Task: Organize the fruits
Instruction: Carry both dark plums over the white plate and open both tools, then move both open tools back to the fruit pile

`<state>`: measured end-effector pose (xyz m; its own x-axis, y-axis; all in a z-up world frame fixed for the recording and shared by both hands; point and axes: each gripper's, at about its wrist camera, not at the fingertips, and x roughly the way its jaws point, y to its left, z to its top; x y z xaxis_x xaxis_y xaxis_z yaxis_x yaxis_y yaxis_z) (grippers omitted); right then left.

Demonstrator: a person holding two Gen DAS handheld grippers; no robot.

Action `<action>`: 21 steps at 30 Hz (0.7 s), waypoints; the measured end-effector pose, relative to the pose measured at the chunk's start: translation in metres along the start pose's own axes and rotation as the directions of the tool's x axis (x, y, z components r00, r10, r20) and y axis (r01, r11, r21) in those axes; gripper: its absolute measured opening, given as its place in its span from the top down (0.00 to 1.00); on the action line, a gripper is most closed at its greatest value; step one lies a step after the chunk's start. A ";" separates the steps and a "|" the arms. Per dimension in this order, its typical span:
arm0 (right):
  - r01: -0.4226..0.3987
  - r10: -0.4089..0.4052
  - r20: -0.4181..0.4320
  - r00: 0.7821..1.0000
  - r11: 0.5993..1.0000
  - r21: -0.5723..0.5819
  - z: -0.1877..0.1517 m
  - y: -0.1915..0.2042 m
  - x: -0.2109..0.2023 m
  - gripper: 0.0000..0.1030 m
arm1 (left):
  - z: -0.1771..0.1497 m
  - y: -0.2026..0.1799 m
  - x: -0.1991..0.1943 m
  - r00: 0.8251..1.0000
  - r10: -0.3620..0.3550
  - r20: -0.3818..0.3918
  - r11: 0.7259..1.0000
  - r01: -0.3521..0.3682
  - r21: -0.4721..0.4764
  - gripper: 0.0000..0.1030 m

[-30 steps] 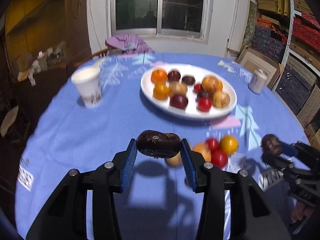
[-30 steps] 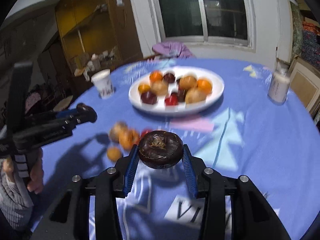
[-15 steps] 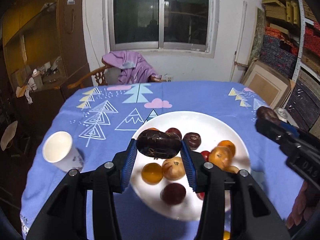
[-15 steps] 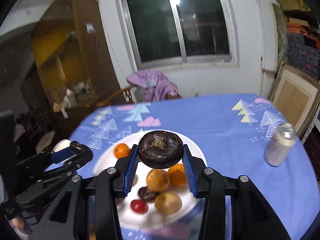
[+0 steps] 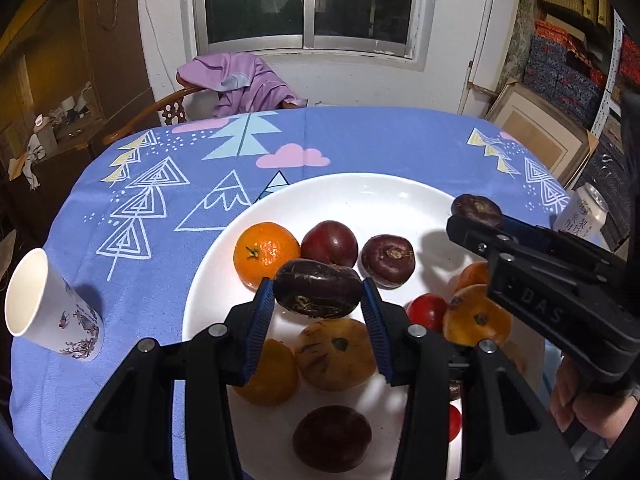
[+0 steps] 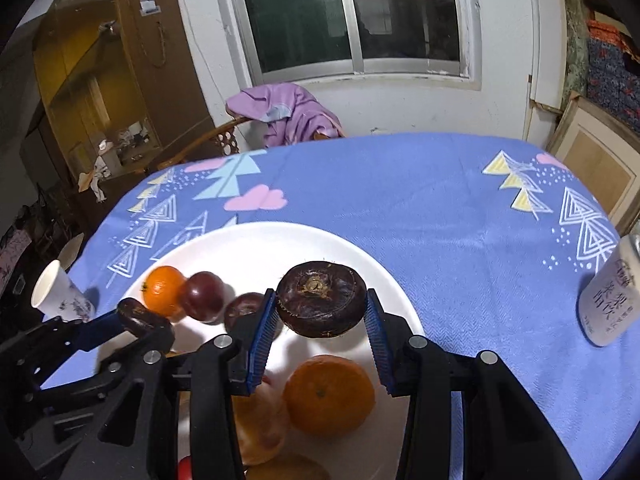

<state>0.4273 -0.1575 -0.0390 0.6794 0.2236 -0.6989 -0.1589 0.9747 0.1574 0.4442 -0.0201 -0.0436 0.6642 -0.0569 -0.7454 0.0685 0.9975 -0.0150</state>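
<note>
My left gripper (image 5: 318, 300) is shut on a dark brown, flattened fruit (image 5: 318, 288), held above the white plate (image 5: 360, 196). On the plate lie an orange (image 5: 266, 252), dark red fruits (image 5: 330, 242), a brownish-yellow fruit (image 5: 336, 354) and several more. My right gripper (image 6: 322, 322) is shut on a second dark brown round fruit (image 6: 322, 298), stem scar facing up, over the plate's (image 6: 256, 248) right half, above an orange (image 6: 328, 394). Each gripper shows in the other's view, with its dark fruit (image 5: 476, 210) (image 6: 138, 316) between the tips.
A white paper cup (image 5: 48, 308) stands left of the plate on the blue patterned tablecloth (image 5: 380, 140). A drink can (image 6: 612, 300) stands at the right. A chair with purple cloth (image 5: 240, 84) sits behind the table. Boxes and frames (image 5: 540, 132) crowd the right wall.
Both grippers have carried their dark fruits forward from the loose fruits near the table's front to above the plate, which now looms much closer. Both grips have stayed the same.
</note>
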 end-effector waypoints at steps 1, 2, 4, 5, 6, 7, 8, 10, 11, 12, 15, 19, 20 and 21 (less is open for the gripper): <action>-0.005 0.005 -0.010 1.000 1.000 0.007 -0.001 -0.002 0.004 0.56 | 0.000 0.000 0.001 1.000 0.008 0.004 1.000 -0.008 0.006 0.57; -0.012 0.012 -0.017 1.000 1.000 0.009 -0.002 -0.002 0.007 0.56 | 0.000 -0.002 0.001 1.000 0.004 -0.001 1.000 -0.004 0.006 0.56; -0.009 0.009 -0.020 1.000 1.000 -0.001 -0.003 -0.001 0.010 0.56 | 0.000 0.001 0.002 1.000 -0.012 0.000 1.000 0.012 -0.008 0.54; -0.006 0.006 -0.013 1.000 1.000 -0.005 -0.003 -0.001 0.009 0.52 | 0.000 0.002 0.002 1.000 -0.016 -0.003 1.000 0.016 -0.010 0.49; 0.000 0.000 -0.002 1.000 1.000 -0.009 -0.003 0.000 0.006 0.47 | 0.000 0.002 0.002 1.000 -0.017 -0.005 1.000 0.016 -0.014 0.44; 0.001 -0.001 0.004 1.000 1.000 -0.010 -0.003 0.000 0.005 0.46 | 0.000 0.003 0.002 1.000 -0.020 -0.006 1.000 0.020 -0.019 0.42; 0.001 0.000 0.011 1.000 1.000 -0.011 -0.002 0.001 0.003 0.46 | 0.000 0.005 0.002 1.000 -0.025 -0.005 0.999 0.025 -0.027 0.39; -0.006 0.006 0.025 1.000 1.000 -0.012 0.000 0.001 -0.003 0.46 | 0.001 0.007 -0.001 1.000 -0.028 0.007 0.999 0.028 -0.032 0.39; -0.010 0.010 0.032 0.999 1.000 -0.010 0.001 0.001 -0.007 0.45 | 0.001 0.008 -0.002 1.000 -0.031 0.008 0.999 0.031 -0.035 0.38; -0.017 0.018 0.047 0.999 1.000 -0.005 0.003 0.002 -0.013 0.45 | 0.002 0.010 -0.004 0.999 -0.034 0.011 0.998 0.034 -0.044 0.37; -0.059 0.057 0.114 0.992 0.998 0.010 0.008 0.006 -0.042 0.44 | 0.005 0.018 -0.017 0.999 -0.036 0.028 0.997 0.038 -0.073 0.37; -0.128 0.125 0.226 0.966 0.992 0.002 0.006 0.022 -0.100 0.28 | 0.005 0.034 -0.059 0.995 -0.019 0.102 0.993 0.031 -0.118 0.31; -0.148 0.144 0.246 0.959 0.989 -0.003 0.002 0.026 -0.115 0.24 | 0.002 0.038 -0.069 0.993 -0.014 0.118 0.992 0.029 -0.125 0.24; -0.160 0.157 0.255 0.954 0.987 -0.008 -0.003 0.029 -0.125 0.21 | -0.006 0.042 -0.082 0.991 -0.002 0.135 0.991 0.020 -0.135 0.20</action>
<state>0.3360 -0.1570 0.0507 0.8056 0.3676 -0.4646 -0.2716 0.9261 0.2618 0.3883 0.0271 0.0133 0.7582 -0.0636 -0.6489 -0.0194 0.9926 -0.1199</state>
